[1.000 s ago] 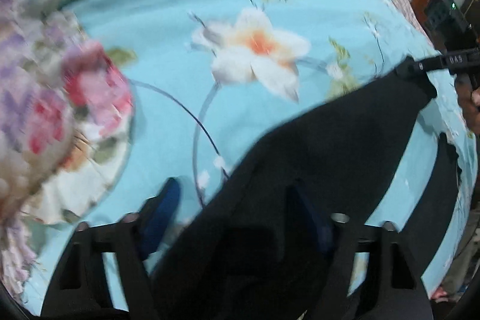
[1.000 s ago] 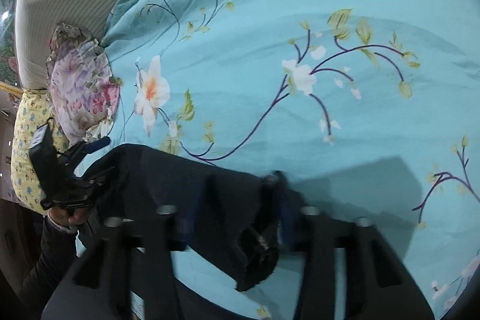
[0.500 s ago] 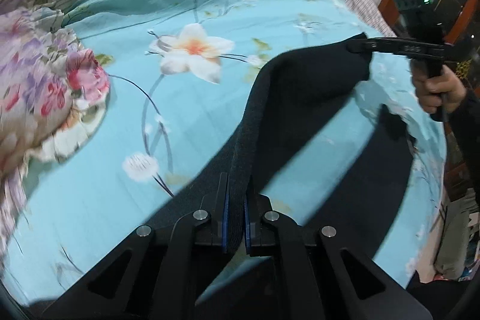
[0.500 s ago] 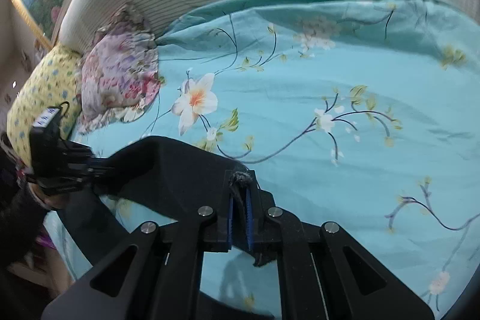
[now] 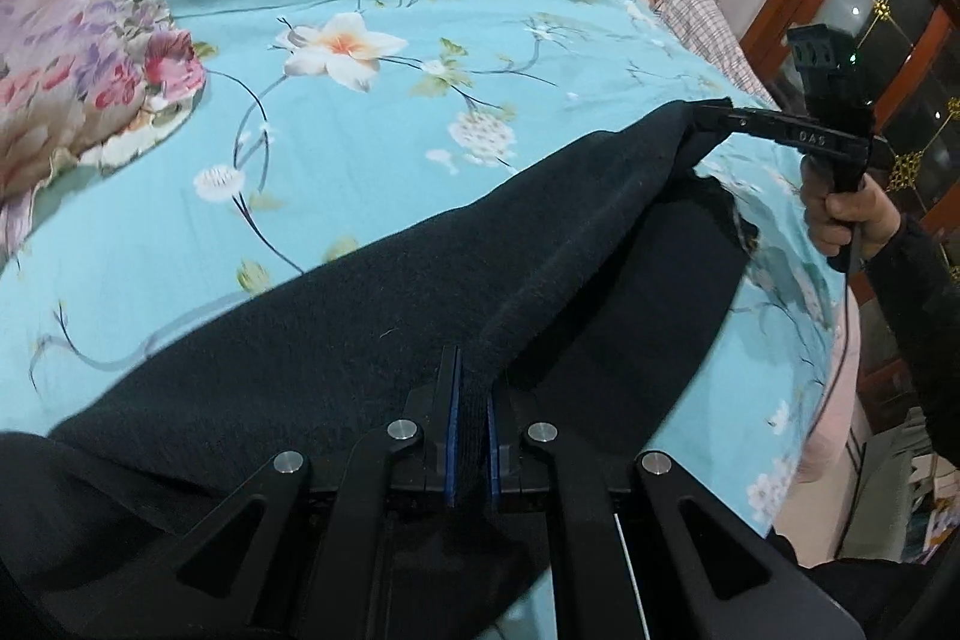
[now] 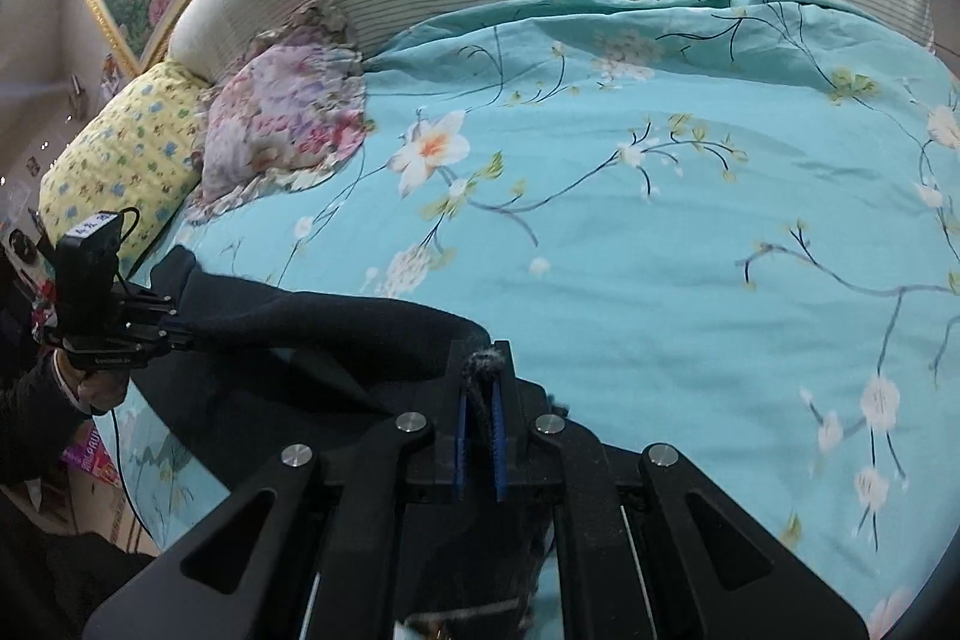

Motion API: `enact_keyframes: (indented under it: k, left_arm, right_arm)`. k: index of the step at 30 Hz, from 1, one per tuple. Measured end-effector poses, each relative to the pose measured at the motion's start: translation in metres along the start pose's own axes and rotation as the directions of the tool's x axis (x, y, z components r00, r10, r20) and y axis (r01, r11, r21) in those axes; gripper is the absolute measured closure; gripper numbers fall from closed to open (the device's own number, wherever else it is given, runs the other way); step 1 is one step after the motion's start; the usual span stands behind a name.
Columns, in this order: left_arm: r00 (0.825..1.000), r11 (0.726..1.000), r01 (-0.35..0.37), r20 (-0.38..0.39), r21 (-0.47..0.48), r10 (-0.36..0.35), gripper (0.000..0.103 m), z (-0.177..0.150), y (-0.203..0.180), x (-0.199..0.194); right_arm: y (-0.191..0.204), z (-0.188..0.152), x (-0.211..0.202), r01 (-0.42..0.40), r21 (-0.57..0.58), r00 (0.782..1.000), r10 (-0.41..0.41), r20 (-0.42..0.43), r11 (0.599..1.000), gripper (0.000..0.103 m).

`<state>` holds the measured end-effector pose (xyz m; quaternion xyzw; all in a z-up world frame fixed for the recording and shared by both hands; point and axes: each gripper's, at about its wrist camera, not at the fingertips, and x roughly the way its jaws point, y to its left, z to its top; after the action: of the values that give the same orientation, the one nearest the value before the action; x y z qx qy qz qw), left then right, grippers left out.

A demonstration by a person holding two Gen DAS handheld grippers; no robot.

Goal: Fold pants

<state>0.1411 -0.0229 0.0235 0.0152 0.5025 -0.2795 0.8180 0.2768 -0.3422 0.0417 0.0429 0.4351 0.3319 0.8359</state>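
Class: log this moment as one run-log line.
left gripper: shut on pants | right gripper: shut on pants | pants lifted over bedspread

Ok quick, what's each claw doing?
Left claw: closed on the dark knit pants.
Right claw: closed on the pants too.

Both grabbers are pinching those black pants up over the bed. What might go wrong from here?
1. The left gripper and right gripper each pinch only a thin edge of the pants, so the fabric could slip free.
2. The cloth sags between them, so it may land creased on the blue bedspread.
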Motion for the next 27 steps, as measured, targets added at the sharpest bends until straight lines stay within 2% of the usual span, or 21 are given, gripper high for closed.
enact_keyframes:
  k: [4,8,15,21,24,25,27]
  left_arm:
    - [0.999,0.999,0.040,0.004,-0.004,-0.040,0.098,-0.017,-0.015,-0.006]
    - [0.999,0.999,0.038,-0.013,-0.012,-0.038,0.098,-0.031,-0.024,0.001]
    - [0.998,0.998,0.053,-0.018,-0.022,-0.054,0.098,-0.047,-0.030,0.004]
    - [0.998,0.999,0.045,-0.040,-0.002,-0.045,0.097,-0.056,-0.035,0.014]
    - [0.997,0.999,0.037,-0.064,-0.019,-0.038,0.095,-0.062,-0.033,0.026]
    - [0.997,0.999,0.030,-0.064,-0.021,-0.031,0.095,-0.063,-0.034,0.028]
    - [0.998,0.999,0.031,-0.052,-0.030,-0.033,0.083,-0.065,-0.034,0.027]
  right_arm:
    - [0.009,-0.018,-0.012,0.028,-0.035,1.000,-0.027,0.015,0.999,0.096]
    - [0.015,-0.034,-0.020,0.060,-0.067,0.998,-0.060,0.011,0.996,0.096]
    - [0.025,-0.063,-0.019,0.132,-0.142,0.989,-0.140,-0.047,0.981,0.096]
    - [0.025,-0.073,-0.021,0.168,-0.147,0.983,-0.177,-0.053,0.975,0.096]
    - [0.024,-0.077,-0.017,0.174,-0.134,0.979,-0.186,-0.082,0.976,0.094]
    - [0.024,-0.079,-0.017,0.180,-0.133,0.977,-0.193,-0.089,0.975,0.090]
    - [0.025,-0.083,-0.019,0.217,-0.128,0.969,-0.229,-0.092,0.968,0.074]
